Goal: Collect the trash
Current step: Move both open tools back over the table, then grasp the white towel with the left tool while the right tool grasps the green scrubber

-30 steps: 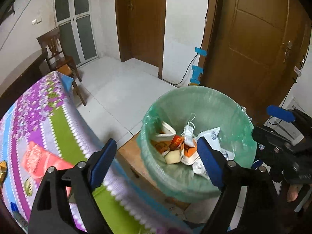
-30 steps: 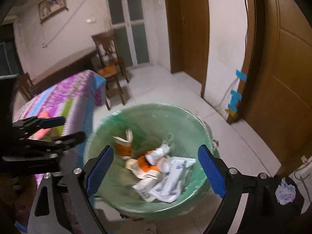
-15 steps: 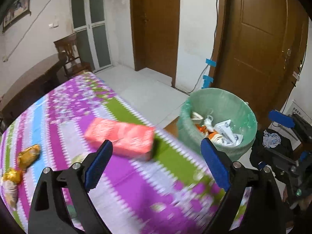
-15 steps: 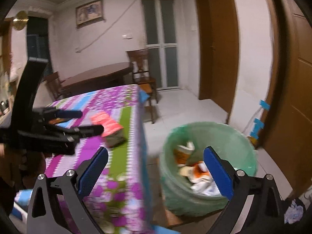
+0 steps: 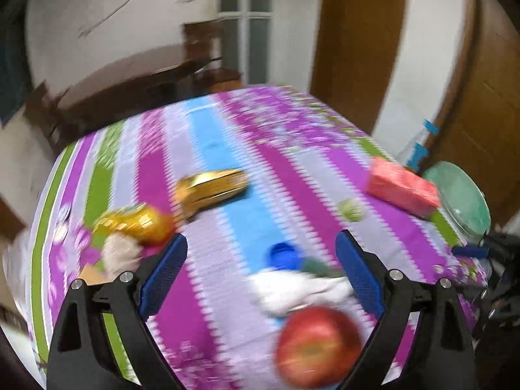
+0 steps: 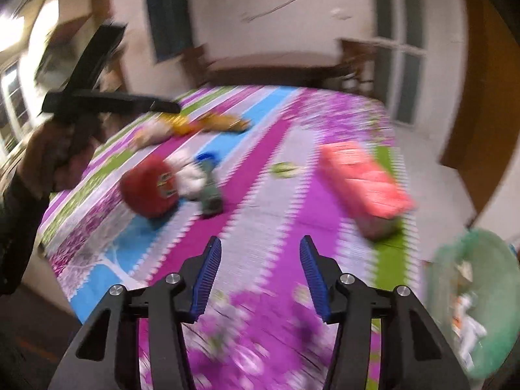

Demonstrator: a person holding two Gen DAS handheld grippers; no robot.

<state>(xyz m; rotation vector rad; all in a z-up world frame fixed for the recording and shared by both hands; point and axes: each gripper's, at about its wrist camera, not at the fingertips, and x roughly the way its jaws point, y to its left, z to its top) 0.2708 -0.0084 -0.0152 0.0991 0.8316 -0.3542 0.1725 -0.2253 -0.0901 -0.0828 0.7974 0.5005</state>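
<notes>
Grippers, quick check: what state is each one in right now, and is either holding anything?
Left gripper: open wide, holding nothing, above the striped tablecloth.
Right gripper: jaws closing, nothing between them, holding nothing.

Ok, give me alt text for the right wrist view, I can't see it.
Blurred view: the right tongs, empty and closing, hang over a striped purple tablecloth. Ahead lie a red apple, a pink box and gold wrappers. The green-lined trash bin sits at lower right.

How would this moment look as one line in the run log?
phase: seeking trash | left gripper: open, empty | right gripper: closing, empty | table: wrappers, apple | bin: beside table
</notes>
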